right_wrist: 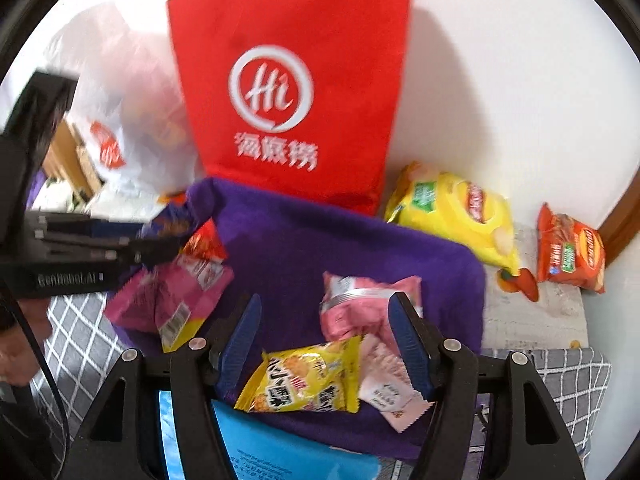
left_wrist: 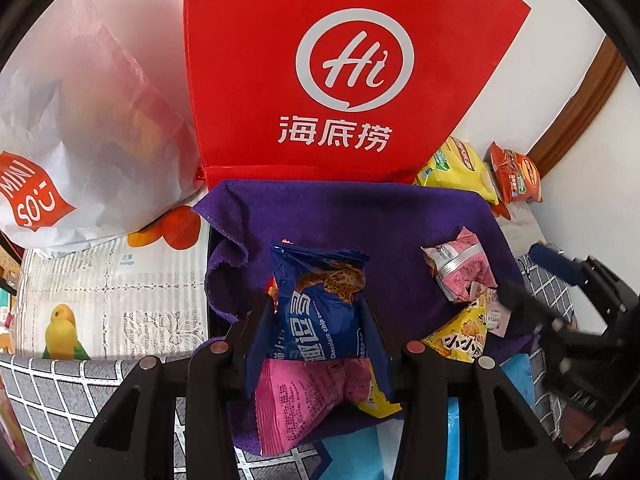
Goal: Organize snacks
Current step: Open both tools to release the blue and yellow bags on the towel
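My left gripper (left_wrist: 318, 306) is shut on a blue chocolate-chip cookie packet (left_wrist: 316, 280) and holds it upright over a purple cloth (left_wrist: 360, 216). A pink packet (left_wrist: 308, 400) lies under it. In the right wrist view the left gripper (right_wrist: 152, 248) shows blurred at the left. My right gripper (right_wrist: 324, 338) stands open above the cloth (right_wrist: 320, 236). Below its fingers lie a yellow snack packet (right_wrist: 304, 376), a pink packet (right_wrist: 356, 304) and a small white sachet (right_wrist: 392, 396), none of them pressed. The right gripper (left_wrist: 524, 276) also shows at the right edge of the left wrist view.
A red fabric bag (left_wrist: 340, 80) stands behind the cloth, with a white plastic shopping bag (left_wrist: 80, 120) to its left. A yellow chips bag (right_wrist: 452, 212) and an orange-red chips bag (right_wrist: 572, 252) lie at the back right by the wall. A blue sheet (right_wrist: 280, 452) lies at the near edge.
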Demonstrator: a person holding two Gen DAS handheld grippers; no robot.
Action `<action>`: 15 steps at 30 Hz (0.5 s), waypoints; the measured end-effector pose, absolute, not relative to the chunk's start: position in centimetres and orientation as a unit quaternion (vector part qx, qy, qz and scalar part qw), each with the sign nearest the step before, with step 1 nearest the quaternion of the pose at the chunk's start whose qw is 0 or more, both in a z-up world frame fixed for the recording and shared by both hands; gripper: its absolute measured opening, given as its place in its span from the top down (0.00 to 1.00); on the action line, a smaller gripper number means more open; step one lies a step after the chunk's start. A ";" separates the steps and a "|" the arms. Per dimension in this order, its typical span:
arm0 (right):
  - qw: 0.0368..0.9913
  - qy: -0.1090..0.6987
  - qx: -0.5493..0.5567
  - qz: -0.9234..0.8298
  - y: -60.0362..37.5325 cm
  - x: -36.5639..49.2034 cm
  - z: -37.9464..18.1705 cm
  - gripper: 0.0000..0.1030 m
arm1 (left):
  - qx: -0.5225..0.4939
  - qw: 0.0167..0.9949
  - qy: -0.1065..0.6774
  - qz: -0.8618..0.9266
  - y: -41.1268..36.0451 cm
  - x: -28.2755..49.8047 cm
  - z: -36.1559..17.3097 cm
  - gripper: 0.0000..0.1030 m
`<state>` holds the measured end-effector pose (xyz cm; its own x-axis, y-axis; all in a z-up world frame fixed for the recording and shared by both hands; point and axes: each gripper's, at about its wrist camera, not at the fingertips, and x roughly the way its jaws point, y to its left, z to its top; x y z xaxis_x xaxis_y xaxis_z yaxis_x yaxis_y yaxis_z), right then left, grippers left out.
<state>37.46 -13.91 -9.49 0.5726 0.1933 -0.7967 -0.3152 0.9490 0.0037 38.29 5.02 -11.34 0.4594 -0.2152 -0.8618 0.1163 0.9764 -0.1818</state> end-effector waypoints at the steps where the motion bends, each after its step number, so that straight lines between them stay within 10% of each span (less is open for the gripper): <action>1: 0.886 0.439 -0.064 0.139 -14.2 37.5 -9.4 0.36 | -0.047 0.853 0.511 -0.098 5.0 38.2 -11.3 0.59; 15: 0.901 0.413 -0.061 0.120 -14.4 36.5 -6.9 0.36 | -0.046 0.851 0.514 -0.098 4.4 37.9 -10.4 0.52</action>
<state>36.47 -14.43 -6.94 0.6308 0.1660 -0.7580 -0.2669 0.9637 -0.0111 37.86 4.42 -10.44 0.4527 -0.2143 -0.8655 0.1205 0.9765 -0.1788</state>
